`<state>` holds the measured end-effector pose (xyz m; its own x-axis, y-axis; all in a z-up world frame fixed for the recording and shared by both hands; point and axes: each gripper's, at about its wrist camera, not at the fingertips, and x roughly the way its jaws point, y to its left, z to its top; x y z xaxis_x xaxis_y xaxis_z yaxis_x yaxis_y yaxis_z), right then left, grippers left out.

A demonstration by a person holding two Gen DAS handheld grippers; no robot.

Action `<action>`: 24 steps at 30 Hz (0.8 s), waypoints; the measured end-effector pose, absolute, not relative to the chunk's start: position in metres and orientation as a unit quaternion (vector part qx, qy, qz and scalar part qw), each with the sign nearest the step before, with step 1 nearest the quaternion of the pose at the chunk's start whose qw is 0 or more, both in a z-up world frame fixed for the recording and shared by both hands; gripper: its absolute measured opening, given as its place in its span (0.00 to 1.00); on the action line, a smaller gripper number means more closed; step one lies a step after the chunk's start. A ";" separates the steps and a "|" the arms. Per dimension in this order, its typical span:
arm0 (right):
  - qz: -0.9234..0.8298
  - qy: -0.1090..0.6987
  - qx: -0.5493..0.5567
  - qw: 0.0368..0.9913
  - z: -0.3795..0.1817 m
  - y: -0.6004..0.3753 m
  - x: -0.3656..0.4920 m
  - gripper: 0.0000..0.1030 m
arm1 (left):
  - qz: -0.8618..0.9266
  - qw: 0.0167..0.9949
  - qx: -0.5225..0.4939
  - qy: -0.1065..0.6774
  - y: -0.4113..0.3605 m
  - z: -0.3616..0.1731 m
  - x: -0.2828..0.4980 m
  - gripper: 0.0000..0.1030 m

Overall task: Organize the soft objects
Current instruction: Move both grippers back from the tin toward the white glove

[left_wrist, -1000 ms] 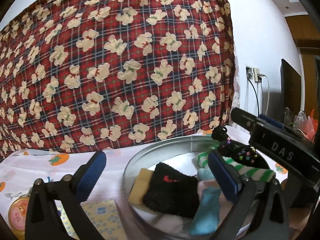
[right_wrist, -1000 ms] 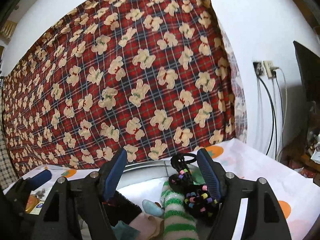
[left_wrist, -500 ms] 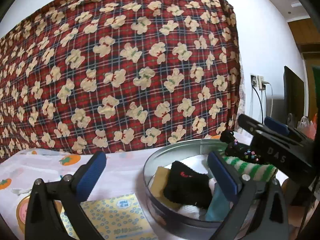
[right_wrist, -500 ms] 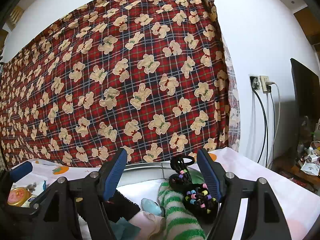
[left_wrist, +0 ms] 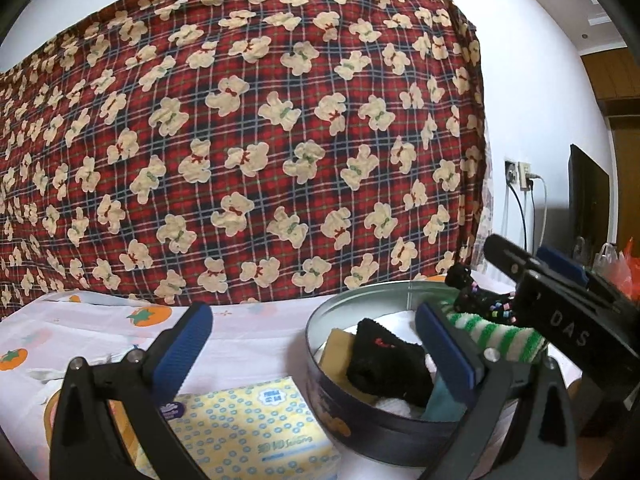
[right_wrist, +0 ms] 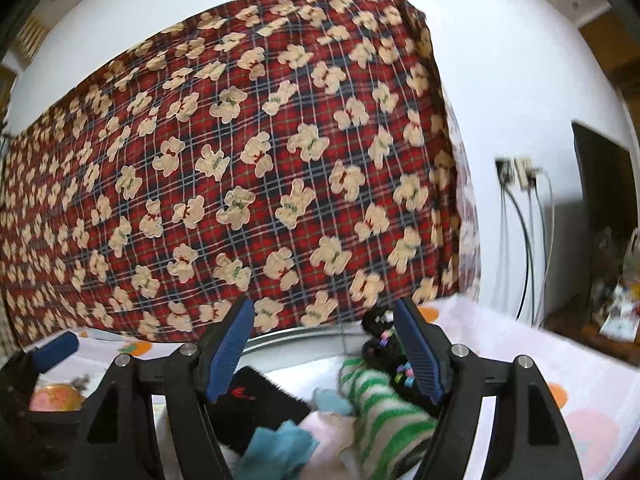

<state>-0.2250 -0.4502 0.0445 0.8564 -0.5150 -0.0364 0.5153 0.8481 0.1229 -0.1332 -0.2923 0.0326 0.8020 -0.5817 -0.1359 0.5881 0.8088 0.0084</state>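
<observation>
A round metal tin stands on the table and holds soft things. Inside lie a black sock, a green-and-white striped sock, beaded black hair ties, a yellow cloth and a blue cloth. My left gripper is open and empty, its right finger in front of the tin. My right gripper is open over the tin. The hair ties lie by its right finger on the striped sock, not pinched. It shows in the left wrist view too.
A yellow tissue pack lies left of the tin, and a small round can sits further left. A red plaid bear cloth hangs behind the table. On the right are a wall socket with cables and a dark screen.
Both grippers have drawn back level from the tin. In the left wrist view the tin has slid right and more of the tissue pack shows. Neither gripper's jaws have moved.
</observation>
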 end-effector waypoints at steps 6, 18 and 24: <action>-0.266 0.001 0.065 0.962 0.043 -0.437 -0.227 0.72 | -0.310 0.948 0.029 0.062 -0.279 0.032 -0.136 1.00; -0.257 0.006 0.082 0.963 0.041 -0.412 -0.226 0.72 | -0.305 0.949 0.035 0.065 -0.241 0.032 -0.129 1.00; -0.245 0.004 0.084 0.966 0.039 -0.385 -0.219 0.72 | -0.303 0.950 0.036 0.063 -0.214 0.031 -0.122 1.00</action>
<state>-0.2188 -0.3854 0.0391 0.8796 -0.4732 -0.0482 0.4744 0.8656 0.1604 -0.1219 -0.2140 0.0310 0.8086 -0.5711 -0.1417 0.5801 0.8140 0.0294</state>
